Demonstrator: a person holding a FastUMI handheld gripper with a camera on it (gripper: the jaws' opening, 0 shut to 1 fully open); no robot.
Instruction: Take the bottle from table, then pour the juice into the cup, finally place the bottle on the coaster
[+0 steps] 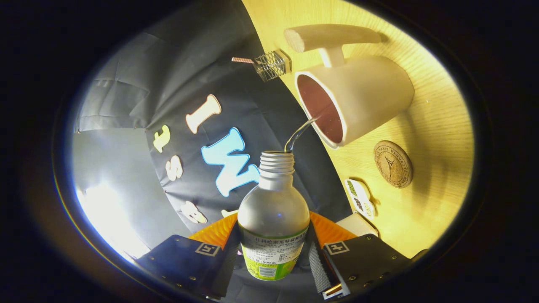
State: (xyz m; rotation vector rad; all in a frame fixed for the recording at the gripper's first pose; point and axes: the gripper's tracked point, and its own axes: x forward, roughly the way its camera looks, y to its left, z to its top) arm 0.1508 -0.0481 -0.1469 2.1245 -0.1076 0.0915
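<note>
Pouring now: my tongs (273, 256) are clamped on the bottle (273, 223), one finger pressing each side of its labelled body. The bottle sits between the fingers with its long axis running straight ahead of them, uncapped threaded neck pointing away from me. The whole view is rolled, so I judge the bottle tipped well over relative to the desk (438, 126).

Key relation: the cup (358, 99) is just beyond the neck and off to the right finger's side, its open mouth facing the bottle. A thin stream of juice (300, 134) arcs from the bottle lip toward the cup's rim; it looks to land inside, close to the near edge.

The coaster (393, 163) lies on the desk beside the cup, also right of the bottle, nearer to me than the cup. Next move, as I judge it: roll the bottle back upright, then shift right to the coaster.
</note>
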